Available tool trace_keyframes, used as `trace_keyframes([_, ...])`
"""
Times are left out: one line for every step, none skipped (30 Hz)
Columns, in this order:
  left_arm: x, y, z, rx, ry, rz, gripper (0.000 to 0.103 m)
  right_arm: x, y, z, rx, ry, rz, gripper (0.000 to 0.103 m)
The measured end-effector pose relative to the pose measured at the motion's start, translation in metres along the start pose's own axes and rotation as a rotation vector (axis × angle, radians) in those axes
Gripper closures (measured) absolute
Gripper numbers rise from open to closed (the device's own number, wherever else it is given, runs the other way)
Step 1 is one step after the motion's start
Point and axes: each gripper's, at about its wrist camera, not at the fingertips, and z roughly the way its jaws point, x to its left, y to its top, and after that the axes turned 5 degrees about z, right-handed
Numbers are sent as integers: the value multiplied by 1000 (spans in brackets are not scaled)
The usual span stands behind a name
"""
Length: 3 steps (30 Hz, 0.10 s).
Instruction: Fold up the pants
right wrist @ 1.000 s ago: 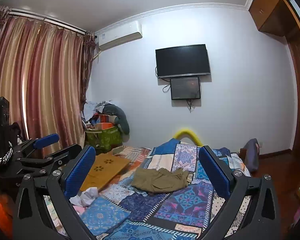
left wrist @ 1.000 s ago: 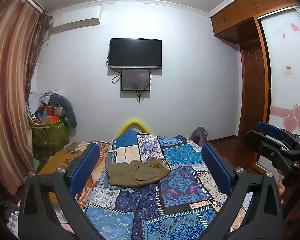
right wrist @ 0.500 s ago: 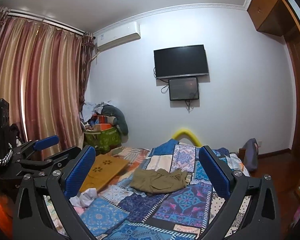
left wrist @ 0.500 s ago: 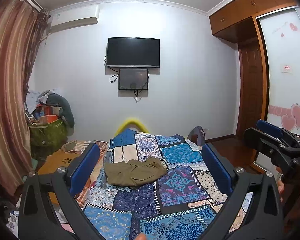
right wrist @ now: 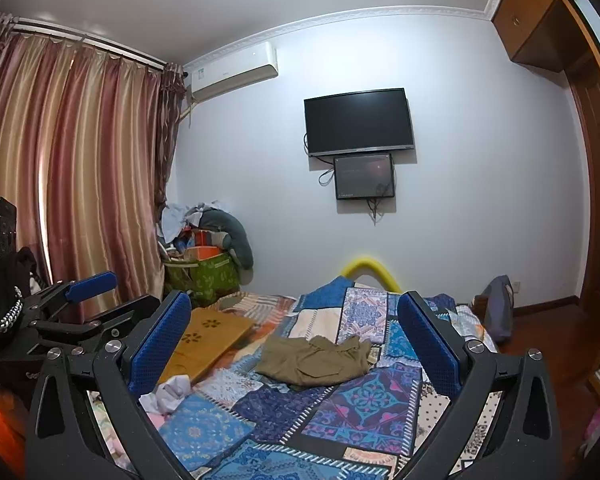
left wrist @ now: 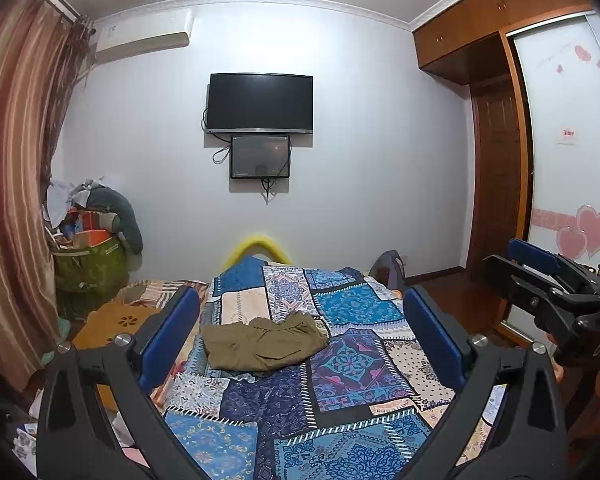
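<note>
Nearest each lens, two grippers, left gripper (left wrist: 300, 336) and right gripper (right wrist: 294, 338), hover with fingers spread wide, grasping nothing; framing is almost unchanged from a second ago, the left view drifted slightly. Beyond them, one pair of olive pants (left wrist: 262, 342), crumpled and unfolded, lies mid-bed on the patchwork quilt (left wrist: 352, 364), untouched. Farthest, one television (left wrist: 260, 103) with one smaller screen (left wrist: 260, 157) beneath.
</note>
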Motion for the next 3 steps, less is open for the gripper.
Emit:
trace_keyframes([1, 0, -1, 0, 0, 2, 0, 0, 0, 0, 0, -1, 1, 0])
trace_keyframes([0, 0, 0, 0, 1, 3, 0, -1, 0, 1, 1, -1, 3, 0])
trace_keyframes([1, 0, 0, 0, 2, 4, 0, -1, 0, 1, 1, 0, 5, 0])
